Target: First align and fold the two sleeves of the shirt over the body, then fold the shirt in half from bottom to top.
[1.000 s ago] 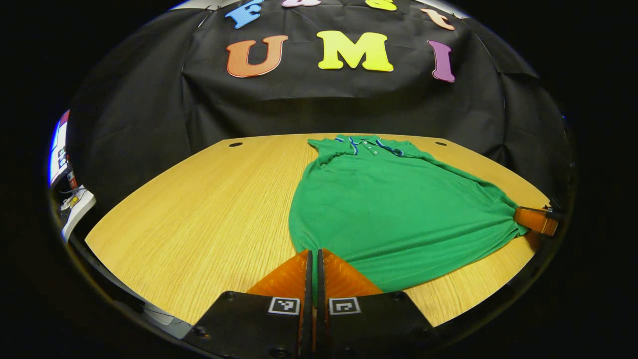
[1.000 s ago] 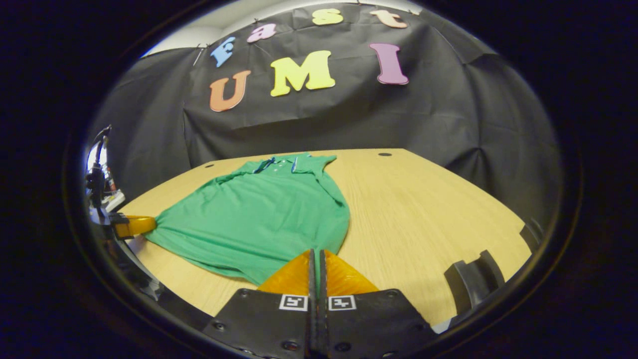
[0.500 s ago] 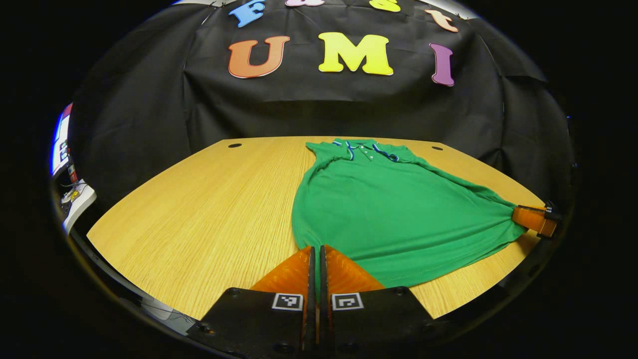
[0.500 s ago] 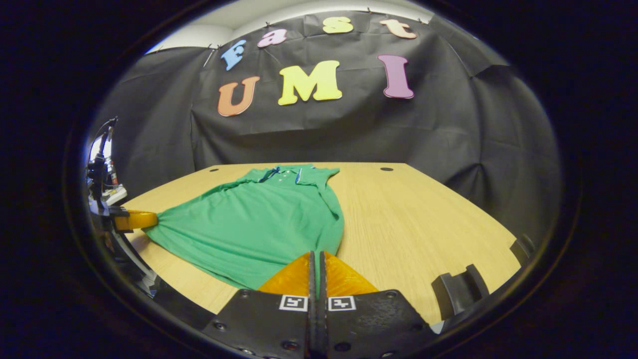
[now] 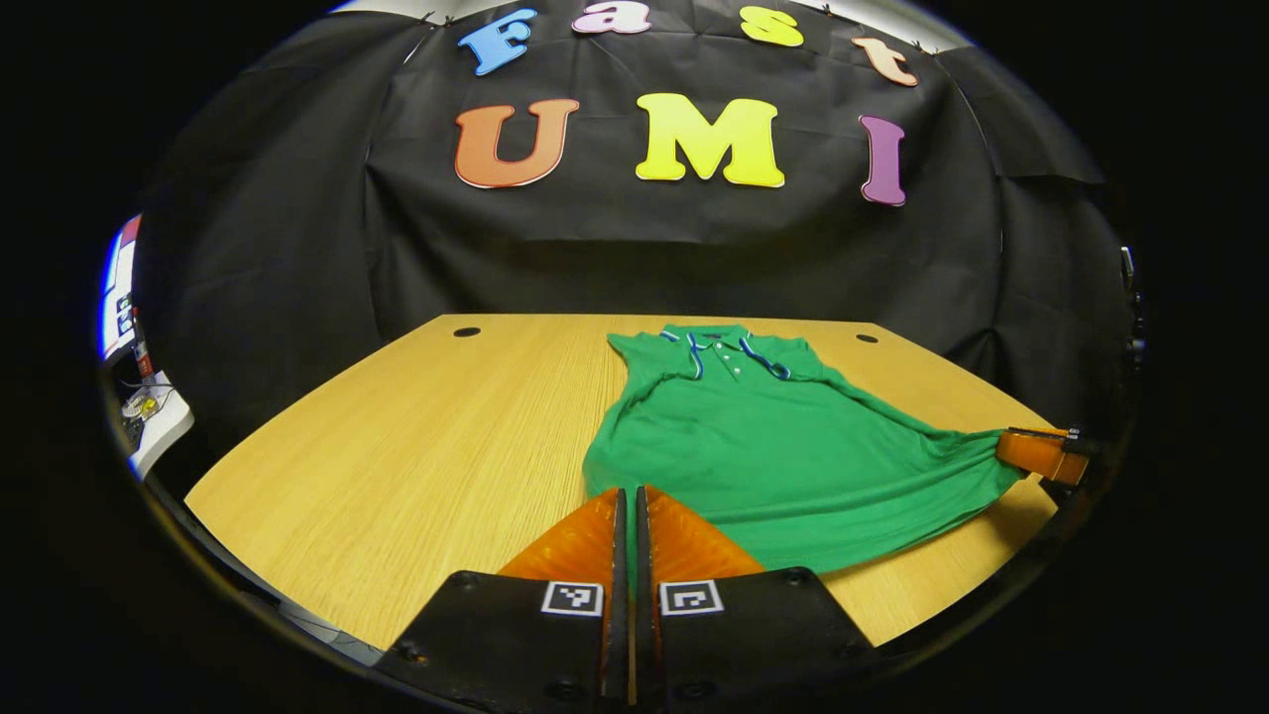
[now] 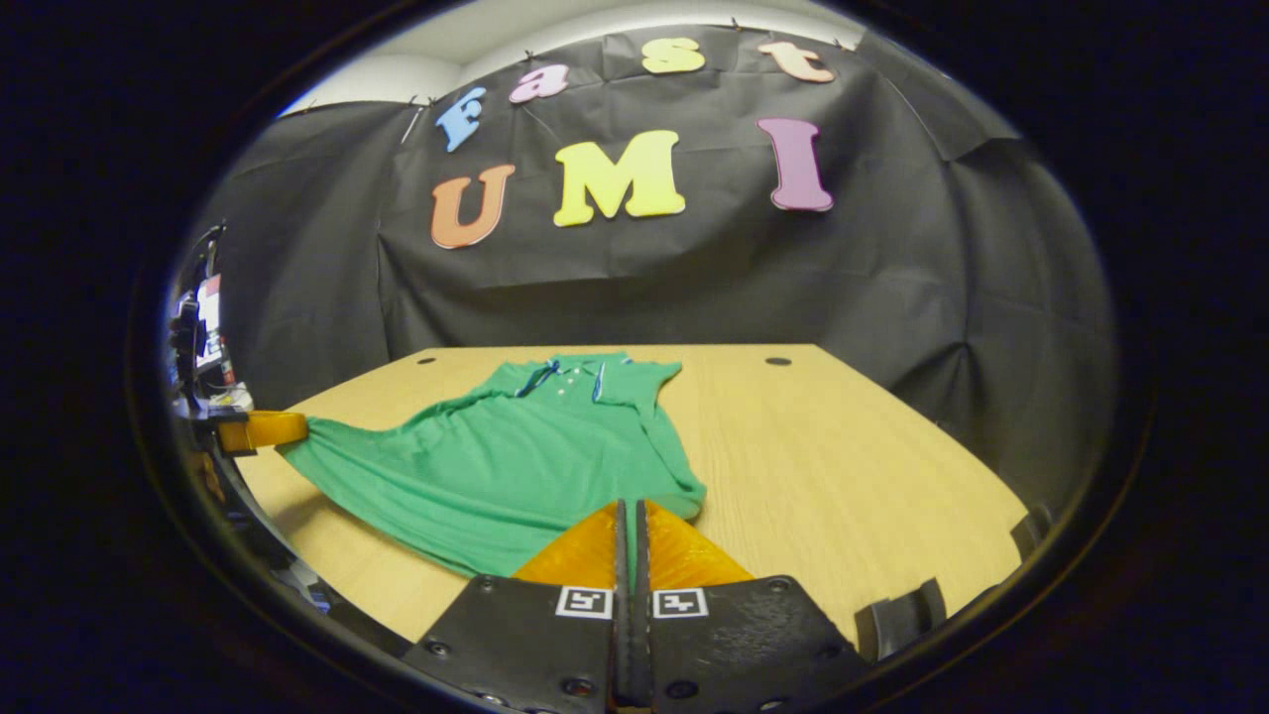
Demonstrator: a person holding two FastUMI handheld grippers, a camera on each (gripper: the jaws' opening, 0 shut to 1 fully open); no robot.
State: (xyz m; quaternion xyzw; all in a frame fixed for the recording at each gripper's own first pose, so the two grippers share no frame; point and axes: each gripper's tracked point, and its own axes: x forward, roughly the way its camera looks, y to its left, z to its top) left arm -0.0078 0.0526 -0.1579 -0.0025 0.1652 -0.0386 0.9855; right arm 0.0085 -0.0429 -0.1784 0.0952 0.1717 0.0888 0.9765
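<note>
Currently: green shirt (image 5: 773, 446) on wooden table (image 5: 416, 446), collar at far edge, sleeves folded in. Left gripper (image 5: 627, 501) fingers pressed together on one bottom hem corner; right gripper (image 6: 627, 511) likewise clamped on other corner. Each also seen at edge of opposite view (image 5: 1036, 453), (image 6: 260, 430). Versus a second earlier: hem raised off table, fabric drawn toward collar.

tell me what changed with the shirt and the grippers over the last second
Both grippers have lifted the shirt's bottom corners off the table and begun carrying them toward the collar; the hem now hangs clear, casting a shadow. The left gripper and right gripper stayed shut on the hem corners, and the collar end stayed flat.
</note>
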